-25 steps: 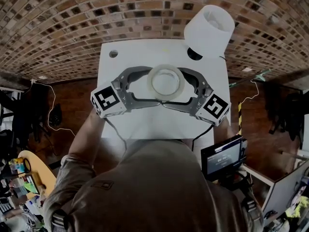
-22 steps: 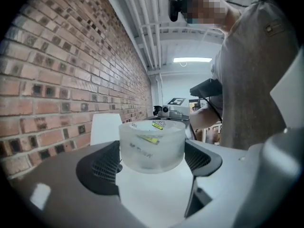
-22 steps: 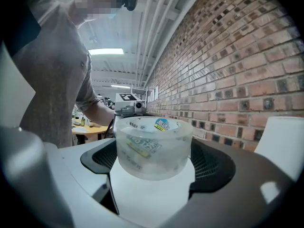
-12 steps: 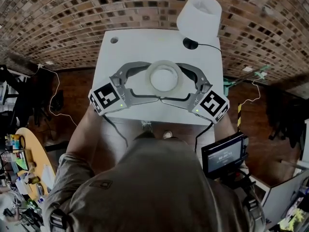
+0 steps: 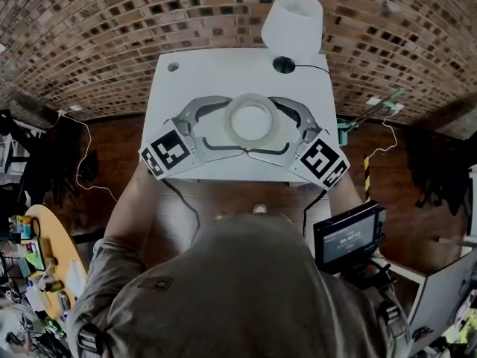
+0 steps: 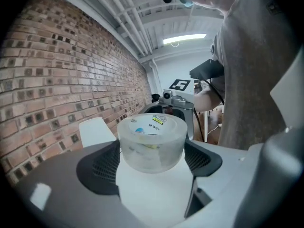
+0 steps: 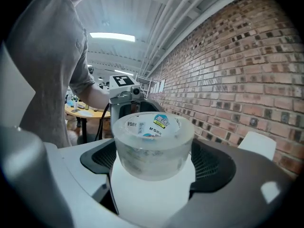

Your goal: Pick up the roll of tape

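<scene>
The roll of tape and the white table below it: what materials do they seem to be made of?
Roll of tape: clear plastic film with a glossy finish, thickly wound. The layers look milky and translucent, and a printed core shows inside. Table: smooth matte white top, probably laminate or painted board. No grain shows, so I cannot be sure.

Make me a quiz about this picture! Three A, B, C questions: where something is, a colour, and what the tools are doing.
1. Where does the lamp stand?
A) far right corner of the table
B) on the floor
C) on a chair

2. What colour is the table?
A) white
B) green
C) red

3. What are the left tool and right tool doing?
A) hanging empty
B) both gripping the roll of tape
C) lifting the lamp

Answers: 1 A, its base sits on that corner; 2 A, the top is plain white; 3 B, each tool's pads press the roll's sides.
</scene>
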The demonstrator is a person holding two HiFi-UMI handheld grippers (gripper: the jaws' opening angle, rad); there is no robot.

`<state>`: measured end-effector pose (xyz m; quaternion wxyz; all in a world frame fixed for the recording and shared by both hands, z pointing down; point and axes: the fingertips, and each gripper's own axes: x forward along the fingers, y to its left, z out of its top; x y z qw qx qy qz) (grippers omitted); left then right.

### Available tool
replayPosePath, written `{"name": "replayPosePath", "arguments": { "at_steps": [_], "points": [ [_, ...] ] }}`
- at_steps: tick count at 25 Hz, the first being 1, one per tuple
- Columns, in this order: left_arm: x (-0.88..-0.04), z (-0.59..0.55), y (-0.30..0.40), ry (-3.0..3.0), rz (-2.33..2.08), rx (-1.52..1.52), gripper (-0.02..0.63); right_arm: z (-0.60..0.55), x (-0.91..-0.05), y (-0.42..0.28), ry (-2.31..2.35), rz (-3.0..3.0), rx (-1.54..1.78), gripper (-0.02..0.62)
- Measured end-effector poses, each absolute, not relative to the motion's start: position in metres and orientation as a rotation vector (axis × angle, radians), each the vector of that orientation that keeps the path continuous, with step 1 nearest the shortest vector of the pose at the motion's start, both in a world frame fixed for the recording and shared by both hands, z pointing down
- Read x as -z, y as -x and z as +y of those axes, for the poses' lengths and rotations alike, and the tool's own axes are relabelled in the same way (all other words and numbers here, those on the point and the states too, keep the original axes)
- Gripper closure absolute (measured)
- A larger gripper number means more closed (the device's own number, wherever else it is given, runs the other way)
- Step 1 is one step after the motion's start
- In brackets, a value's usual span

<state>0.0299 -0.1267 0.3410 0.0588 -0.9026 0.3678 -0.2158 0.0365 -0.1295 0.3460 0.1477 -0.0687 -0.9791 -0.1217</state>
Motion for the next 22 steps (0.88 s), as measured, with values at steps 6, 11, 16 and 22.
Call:
{"name": "replayPosePath", "arguments": {
  "at_steps": [6, 11, 16, 22],
  "points": [
    [-0.329, -0.098, -0.027, 2.733, 1.052, 0.629, 0.176, -0.1, -0.334, -0.034, 0.137, -2.805, 0.373, 0.084],
    [-0.328, -0.072, -0.02, 2.736, 1.042, 0.616, 0.176, -0.074, -0.334, -0.026, 0.125, -2.788, 0.381, 0.084],
    [-0.332, -0.052, -0.013, 2.737, 1.046, 0.614, 0.176, -0.054, -0.337, -0.02, 0.129, -2.774, 0.385, 0.083],
    [-0.334, -0.036, -0.004, 2.737, 1.057, 0.612, 0.176, -0.038, -0.34, -0.012, 0.138, -2.77, 0.385, 0.083]
  ]
}}
